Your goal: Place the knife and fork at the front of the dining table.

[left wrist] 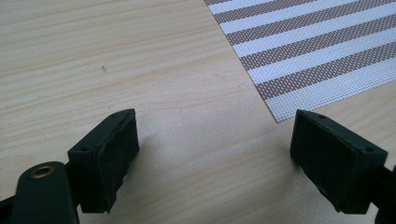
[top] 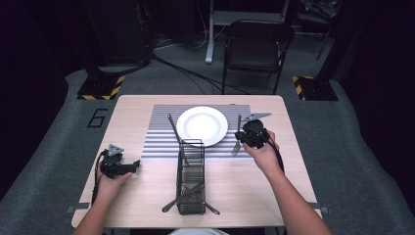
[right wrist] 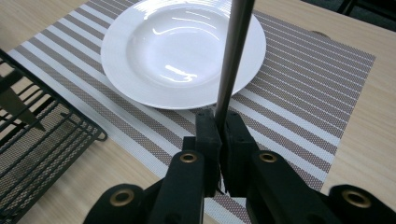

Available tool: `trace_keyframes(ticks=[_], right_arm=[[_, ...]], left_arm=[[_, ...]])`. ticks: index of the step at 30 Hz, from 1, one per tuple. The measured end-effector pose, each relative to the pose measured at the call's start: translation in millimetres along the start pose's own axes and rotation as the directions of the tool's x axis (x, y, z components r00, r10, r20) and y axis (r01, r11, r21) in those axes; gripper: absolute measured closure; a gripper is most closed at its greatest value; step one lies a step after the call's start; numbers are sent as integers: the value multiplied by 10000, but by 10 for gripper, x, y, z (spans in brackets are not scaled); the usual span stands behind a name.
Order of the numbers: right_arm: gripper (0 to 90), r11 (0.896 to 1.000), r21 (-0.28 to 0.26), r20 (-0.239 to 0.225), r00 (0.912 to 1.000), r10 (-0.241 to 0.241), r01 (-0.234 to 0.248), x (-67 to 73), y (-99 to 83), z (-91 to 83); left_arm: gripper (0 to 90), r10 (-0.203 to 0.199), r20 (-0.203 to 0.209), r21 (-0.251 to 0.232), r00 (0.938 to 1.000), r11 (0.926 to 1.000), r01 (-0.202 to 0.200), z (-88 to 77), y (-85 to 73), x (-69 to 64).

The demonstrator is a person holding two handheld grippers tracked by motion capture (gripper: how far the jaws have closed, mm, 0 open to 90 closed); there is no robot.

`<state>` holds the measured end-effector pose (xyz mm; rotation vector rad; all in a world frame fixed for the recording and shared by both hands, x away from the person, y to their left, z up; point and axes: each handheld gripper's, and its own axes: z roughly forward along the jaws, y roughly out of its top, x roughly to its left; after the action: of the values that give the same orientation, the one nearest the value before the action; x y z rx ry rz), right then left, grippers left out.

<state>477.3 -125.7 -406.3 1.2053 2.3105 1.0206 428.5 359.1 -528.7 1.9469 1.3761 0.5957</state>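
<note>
The right hand-held gripper (right wrist: 219, 135) is clamped on a slim grey metal fork (top: 237, 138), held over the right part of the striped woven placemat (top: 161, 142), just right of the round white ceramic plate (top: 202, 125). In the high view the fork's long axis runs from near to far edge of the worktop (top: 254, 181), tines toward the near edge. In the right gripper view its handle (right wrist: 233, 56) crosses the plate (right wrist: 154, 56) and is cut off at the top. The black wire cutlery basket (top: 191, 176) stands near the near edge, cutlery inside hard to identify. The left hand-held gripper (left wrist: 215, 154) has its jaws wide apart over bare worktop near the left edge.
</note>
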Motion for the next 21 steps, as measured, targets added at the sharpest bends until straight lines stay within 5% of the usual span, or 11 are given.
trace_keyframes(ticks=[16, 21], right_arm=[[871, 9989, 375, 234, 9993, 285, -293, -113, -28, 313], [870, 9954, 516, 164, 9966, 804, -812, -201, 18, 406]], left_arm=[[152, 8, -5, -11, 10000, 10000, -8, 1, 0, 1], [152, 2, -5, -15, 10000, 10000, -2, 1, 0, 0]])
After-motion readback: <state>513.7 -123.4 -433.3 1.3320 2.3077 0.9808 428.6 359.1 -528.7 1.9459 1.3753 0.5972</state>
